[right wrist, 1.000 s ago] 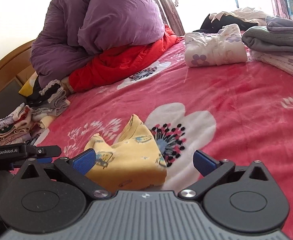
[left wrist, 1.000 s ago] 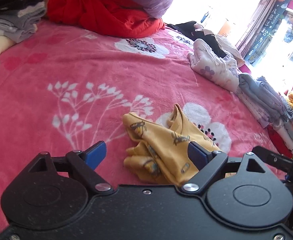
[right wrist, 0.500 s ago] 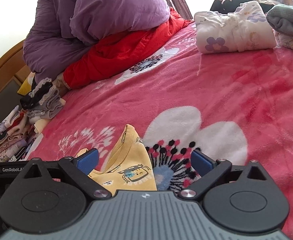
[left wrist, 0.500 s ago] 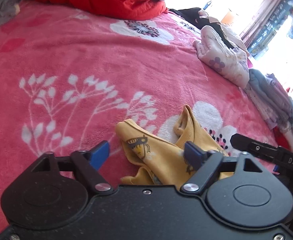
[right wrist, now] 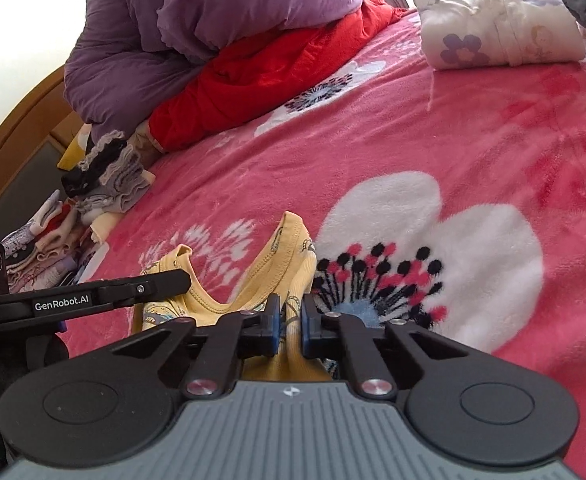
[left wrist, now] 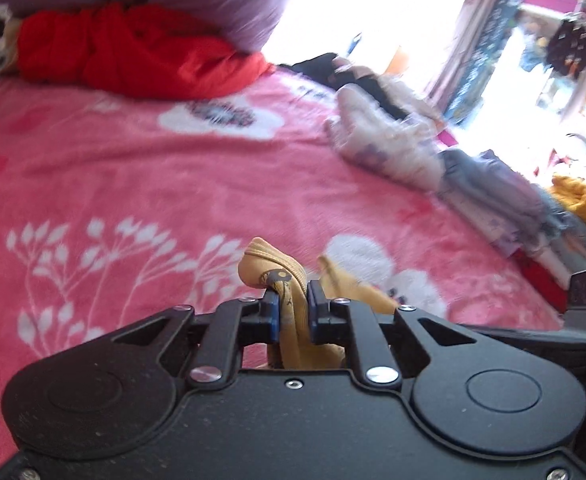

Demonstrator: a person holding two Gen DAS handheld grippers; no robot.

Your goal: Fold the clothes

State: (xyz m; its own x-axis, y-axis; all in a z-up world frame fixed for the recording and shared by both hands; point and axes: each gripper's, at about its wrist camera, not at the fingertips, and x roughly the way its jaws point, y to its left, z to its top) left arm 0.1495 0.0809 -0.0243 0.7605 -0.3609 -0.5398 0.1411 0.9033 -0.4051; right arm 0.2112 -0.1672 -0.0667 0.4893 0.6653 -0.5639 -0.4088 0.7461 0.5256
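Note:
A small yellow printed garment (left wrist: 271, 272) lies bunched on the pink floral blanket (left wrist: 133, 184). My left gripper (left wrist: 293, 312) is shut on a fold of it, with cloth bulging above the blue pads. In the right wrist view the same yellow garment (right wrist: 277, 264) rises in two peaks, and my right gripper (right wrist: 291, 322) is shut on its near edge. The left gripper's black body (right wrist: 93, 296) reaches in from the left, touching the garment's left peak. The part of the garment under both grippers is hidden.
A purple duvet (right wrist: 221, 20) and a red cloth (right wrist: 261, 76) lie at the bed's head. Folded stacks sit at the left edge (right wrist: 105, 176). A white floral folded piece (right wrist: 501, 36) and grey folded clothes (left wrist: 505, 192) line the right side.
Both grippers went from open over the yellow garment to shut on it. The garment is now pulled up into peaks between the two grippers.

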